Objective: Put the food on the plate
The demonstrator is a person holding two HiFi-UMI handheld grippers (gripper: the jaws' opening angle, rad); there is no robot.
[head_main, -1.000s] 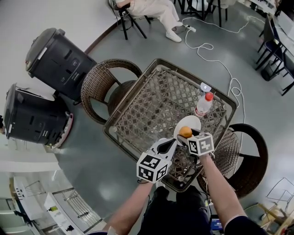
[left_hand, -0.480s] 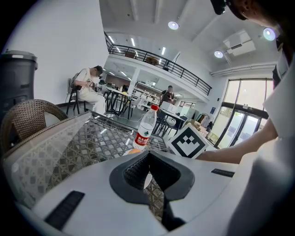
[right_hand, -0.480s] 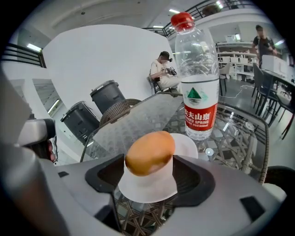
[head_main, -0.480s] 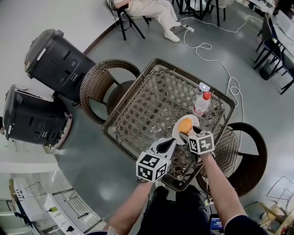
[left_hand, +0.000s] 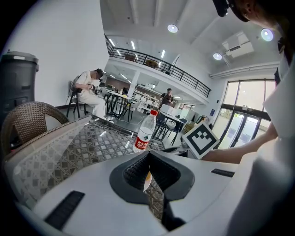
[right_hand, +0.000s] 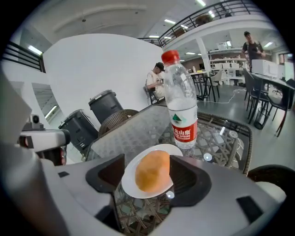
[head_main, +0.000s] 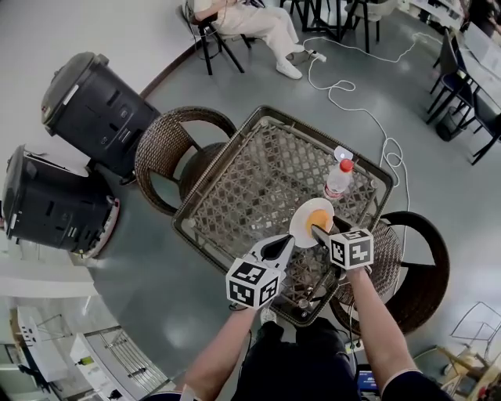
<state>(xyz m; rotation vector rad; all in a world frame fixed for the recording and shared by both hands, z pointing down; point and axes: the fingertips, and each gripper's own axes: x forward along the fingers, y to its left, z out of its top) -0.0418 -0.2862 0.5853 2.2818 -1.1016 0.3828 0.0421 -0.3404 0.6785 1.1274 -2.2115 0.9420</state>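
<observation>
An orange bun (head_main: 318, 218) (right_hand: 153, 171) lies on a small white plate (head_main: 300, 231) (right_hand: 130, 185) on the glass-topped wicker table (head_main: 258, 176). My right gripper (head_main: 319, 233) (right_hand: 148, 161) is open at the plate's near edge, and the bun shows in the gap between its wide-apart jaws without being pinched. My left gripper (head_main: 285, 243) (left_hand: 147, 174) is shut with nothing in it, just left of the plate, its tips pointing at it. Only a thin white sliver of the plate shows through its jaws in the left gripper view.
A water bottle (head_main: 338, 178) (right_hand: 180, 110) (left_hand: 144, 131) with a red cap stands just beyond the plate. Wicker chairs (head_main: 174, 149) (head_main: 419, 258) flank the table. Two black bins (head_main: 98, 98) (head_main: 51, 205) stand at the left. A seated person (head_main: 258, 19) and a white cable (head_main: 352, 86) are on the floor behind.
The right gripper has drawn back a little from the bun, which stays on the plate. The left gripper has hardly moved.
</observation>
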